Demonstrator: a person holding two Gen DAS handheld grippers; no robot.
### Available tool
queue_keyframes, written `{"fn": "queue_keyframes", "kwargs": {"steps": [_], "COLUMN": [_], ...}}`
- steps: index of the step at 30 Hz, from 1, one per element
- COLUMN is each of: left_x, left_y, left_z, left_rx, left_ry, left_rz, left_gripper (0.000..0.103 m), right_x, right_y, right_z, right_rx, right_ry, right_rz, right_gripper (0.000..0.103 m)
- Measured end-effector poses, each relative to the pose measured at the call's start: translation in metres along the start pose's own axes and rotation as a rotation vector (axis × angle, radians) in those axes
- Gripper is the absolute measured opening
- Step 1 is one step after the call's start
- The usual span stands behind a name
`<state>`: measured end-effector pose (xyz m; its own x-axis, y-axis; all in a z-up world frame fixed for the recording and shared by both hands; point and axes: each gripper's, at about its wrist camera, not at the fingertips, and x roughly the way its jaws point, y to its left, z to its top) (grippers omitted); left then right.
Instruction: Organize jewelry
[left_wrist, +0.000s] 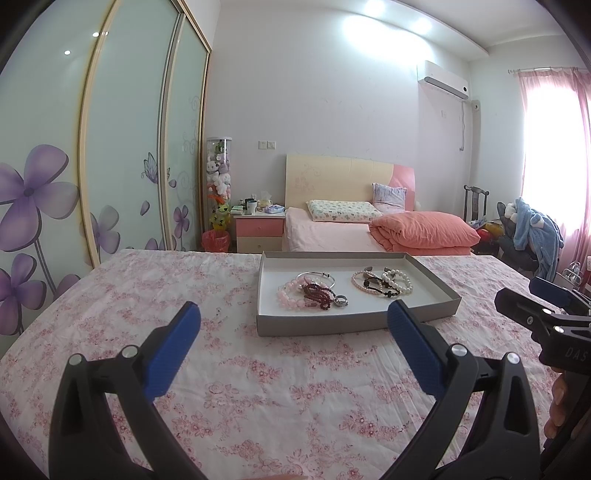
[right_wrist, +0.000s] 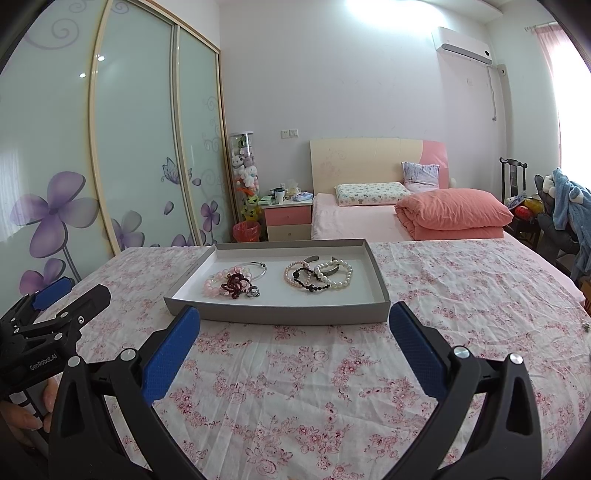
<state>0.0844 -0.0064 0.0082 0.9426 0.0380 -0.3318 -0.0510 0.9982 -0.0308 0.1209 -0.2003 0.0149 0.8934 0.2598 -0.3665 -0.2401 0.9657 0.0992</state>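
Floral bedspread (right_wrist: 332, 387): both grippers (left_wrist: 293, 317) (right_wrist: 293, 321) level, jaws spread, empty.

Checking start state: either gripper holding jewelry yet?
No, the left gripper and right gripper are open and empty, short of the tray.

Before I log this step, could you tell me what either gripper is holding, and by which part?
Nothing is held: the left gripper and right gripper are open, short of the tray.

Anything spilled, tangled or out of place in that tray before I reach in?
Nothing spilled; all jewelry lies inside the tray. It sits in two tangled heaps: the left heap has pink beads, dark red beads, a bangle and a ring overlapping; the right heap has pearl and dark strands crossing. Both grippers are open, short of the tray.
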Motion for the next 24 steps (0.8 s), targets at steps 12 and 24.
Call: {"fn": "queue_keyframes", "kwargs": {"steps": [12, 24], "left_x": [-0.0001, -0.0006], "left_y": [-0.0013, -0.0027], "left_z": [-0.0008, -0.0008], "left_rx": [-0.001, -0.001], "left_ry": [0.002, 0.003], "left_rz": [0.000, -0.001], "left_gripper": [0.099, 0.099], "right_x": [-0.0004, 0.0000], "right_y": [0.0012, 0.0008], "right_z": [-0.0011, -0.0001], "right_rx": [0.001, 0.002], "right_ry": [-0.001, 0.000], "right_rz": [0.000, 0.000], "right_gripper": [0.101, 0.101]}}
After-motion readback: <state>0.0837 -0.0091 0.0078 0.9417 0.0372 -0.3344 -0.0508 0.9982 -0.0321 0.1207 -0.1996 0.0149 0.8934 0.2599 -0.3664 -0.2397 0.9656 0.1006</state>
